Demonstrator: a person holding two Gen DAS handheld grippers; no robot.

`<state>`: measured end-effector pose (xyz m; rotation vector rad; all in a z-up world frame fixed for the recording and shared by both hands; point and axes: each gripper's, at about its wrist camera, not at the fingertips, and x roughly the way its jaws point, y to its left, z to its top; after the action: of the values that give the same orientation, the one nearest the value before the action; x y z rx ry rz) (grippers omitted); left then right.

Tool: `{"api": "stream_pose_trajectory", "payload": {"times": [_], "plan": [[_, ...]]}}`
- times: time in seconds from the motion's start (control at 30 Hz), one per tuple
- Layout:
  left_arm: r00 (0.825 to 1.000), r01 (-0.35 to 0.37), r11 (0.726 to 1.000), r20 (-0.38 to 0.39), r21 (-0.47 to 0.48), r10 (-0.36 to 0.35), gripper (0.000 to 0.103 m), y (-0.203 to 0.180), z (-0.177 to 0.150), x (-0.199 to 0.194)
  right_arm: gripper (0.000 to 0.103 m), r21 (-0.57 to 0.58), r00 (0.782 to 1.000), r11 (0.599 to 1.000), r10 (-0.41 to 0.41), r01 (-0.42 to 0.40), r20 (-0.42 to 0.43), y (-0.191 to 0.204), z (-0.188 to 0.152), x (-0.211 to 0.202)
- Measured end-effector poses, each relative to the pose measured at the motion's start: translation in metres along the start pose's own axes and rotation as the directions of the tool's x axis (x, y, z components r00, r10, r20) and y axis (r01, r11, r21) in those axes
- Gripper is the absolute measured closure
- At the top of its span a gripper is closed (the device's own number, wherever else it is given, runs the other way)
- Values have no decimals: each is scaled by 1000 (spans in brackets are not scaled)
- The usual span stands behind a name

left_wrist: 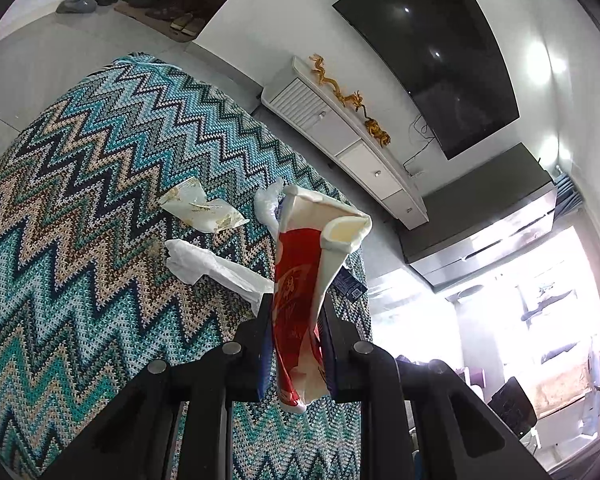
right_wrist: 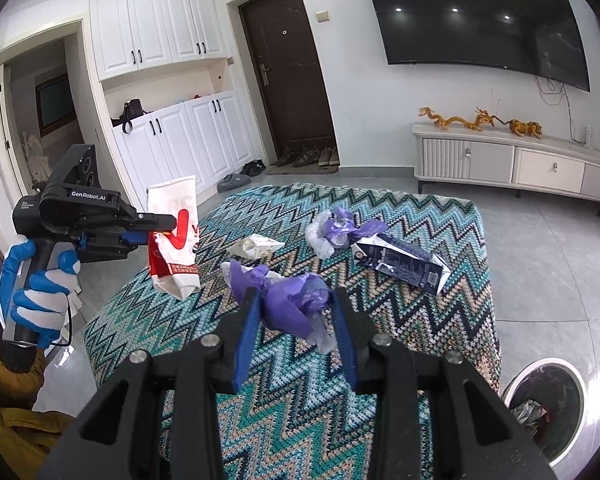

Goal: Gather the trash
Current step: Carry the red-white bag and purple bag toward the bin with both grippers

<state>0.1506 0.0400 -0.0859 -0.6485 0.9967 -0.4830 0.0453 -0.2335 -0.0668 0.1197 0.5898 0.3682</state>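
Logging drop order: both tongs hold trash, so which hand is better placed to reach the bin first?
Right, probably. The right tongs, shut on the purple wad, have the trash bin just to their right. The left tongs, holding the red-and-white paper cup, are across the table from it.

A home living room: wall-mounted television (right_wrist: 484, 16), low media cabinet (right_wrist: 512, 164), shoes (right_wrist: 308, 157) by the front door (right_wrist: 288, 68).

White walls (right_wrist: 352, 80) and a pale grey tiled floor (right_wrist: 548, 248) were seen. A dark television (right_wrist: 480, 16) was mounted above a low white cabinet (right_wrist: 512, 164). A brown door (right_wrist: 288, 76) was flanked by white cupboards (right_wrist: 168, 80). A zigzag-patterned cover (right_wrist: 452, 320) was spread over the central surface.
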Motion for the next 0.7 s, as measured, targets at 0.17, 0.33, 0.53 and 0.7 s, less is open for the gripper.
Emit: {"api": "stream_pose_trajectory", "payload": {"times": [0.17,0.33,0.53,0.7], "plan": [[1000,-2,1000,-15,18,2,84,-15,1,11,69,45,1000,999,-6,6,13,-21,-7,-5],[999,9,998,-46,56,-6,84,-39,0,28,69,95,999,995,-27,23,38,-46,-14,-15],[992,52,992,-118,112,-38,84,-79,-5,66,69,168,994,983,-88,77,61,-88,-28,-35],[980,106,979,-187,177,-72,84,-122,-17,107,69,223,984,965,-161,142,73,-128,-40,-57]]}}
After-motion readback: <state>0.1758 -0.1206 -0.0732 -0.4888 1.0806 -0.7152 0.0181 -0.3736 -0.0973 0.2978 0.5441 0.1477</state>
